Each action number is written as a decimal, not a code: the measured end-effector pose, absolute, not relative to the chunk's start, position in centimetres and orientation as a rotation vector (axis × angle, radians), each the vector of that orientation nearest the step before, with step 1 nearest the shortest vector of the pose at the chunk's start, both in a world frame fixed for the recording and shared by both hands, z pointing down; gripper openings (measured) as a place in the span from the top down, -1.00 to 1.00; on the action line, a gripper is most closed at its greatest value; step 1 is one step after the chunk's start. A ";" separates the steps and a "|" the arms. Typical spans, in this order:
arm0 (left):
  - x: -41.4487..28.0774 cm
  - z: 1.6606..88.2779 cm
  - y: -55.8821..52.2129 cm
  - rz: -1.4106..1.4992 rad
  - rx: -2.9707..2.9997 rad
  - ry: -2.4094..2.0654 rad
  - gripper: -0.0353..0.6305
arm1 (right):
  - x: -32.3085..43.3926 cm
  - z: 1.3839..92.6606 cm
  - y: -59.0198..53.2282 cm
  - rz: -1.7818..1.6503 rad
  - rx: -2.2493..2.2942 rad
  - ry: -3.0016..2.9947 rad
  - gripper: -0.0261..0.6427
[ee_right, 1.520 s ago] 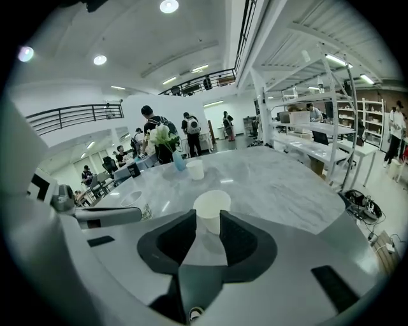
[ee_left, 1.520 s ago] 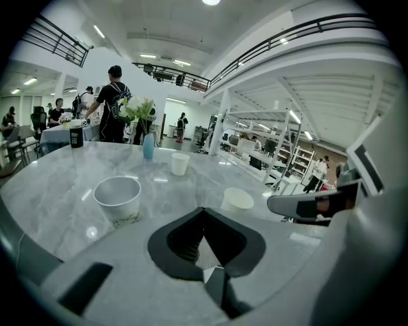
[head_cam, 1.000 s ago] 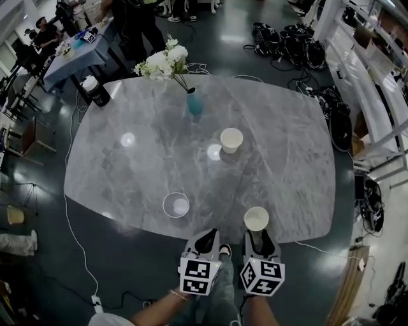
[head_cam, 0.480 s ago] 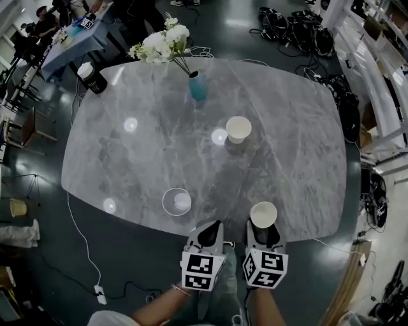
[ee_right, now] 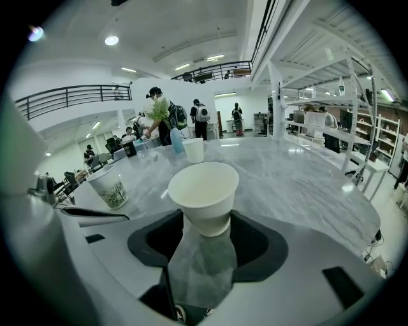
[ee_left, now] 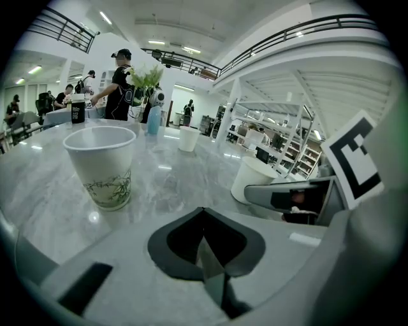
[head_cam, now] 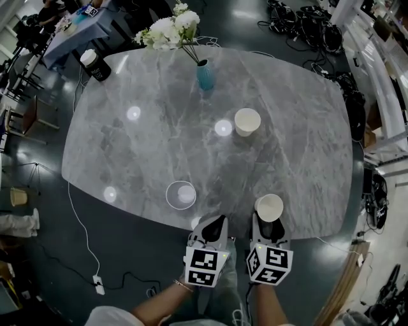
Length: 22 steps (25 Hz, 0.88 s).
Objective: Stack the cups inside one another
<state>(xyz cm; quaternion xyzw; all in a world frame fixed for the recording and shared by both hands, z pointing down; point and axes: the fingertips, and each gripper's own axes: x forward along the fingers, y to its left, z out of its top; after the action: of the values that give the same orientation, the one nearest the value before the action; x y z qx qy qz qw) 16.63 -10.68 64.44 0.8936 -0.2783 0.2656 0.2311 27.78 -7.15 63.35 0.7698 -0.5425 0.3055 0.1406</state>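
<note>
At the table's point(head_cam: 127, 159) ten o'clock corner, the print on the dark lidded cup point(head_cam: 95, 65) was too small to read. Beyond it, toward eleven o'clock, the blue side table point(head_cam: 73, 35) and the people round it were cut by the top edge and too small to tell apart. At one o'clock, the black gear point(head_cam: 303, 19) on the floor was an unreadable tangle. The person's forearms point(head_cam: 162, 310) ran off the bottom edge at six o'clock. The right gripper point(head_cam: 269, 228), whose jaws had just been opening with the white cup point(head_cam: 269, 207) standing between them, had its fingertips hidden under that cup's rim. In the left gripper view, its jaw covered the cup's lower right side.
</note>
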 end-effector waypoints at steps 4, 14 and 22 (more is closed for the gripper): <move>16.2 64.5 -10.1 0.734 2.443 -0.767 0.90 | 27.7 62.7 -7.0 0.867 2.220 -1.582 0.30; 14.6 63.2 -10.5 0.681 2.416 -0.818 0.90 | 25.8 60.4 -7.8 0.825 2.186 -1.653 0.30; 12.1 60.6 -10.7 0.620 2.400 -0.894 0.90 | 23.2 57.4 -8.9 0.766 2.137 -1.728 0.30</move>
<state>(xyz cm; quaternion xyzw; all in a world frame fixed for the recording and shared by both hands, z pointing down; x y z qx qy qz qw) 12.08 -10.67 60.65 0.8817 -0.3284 0.2278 0.2507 23.19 -8.89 57.43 0.7412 -0.5993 0.2659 0.1440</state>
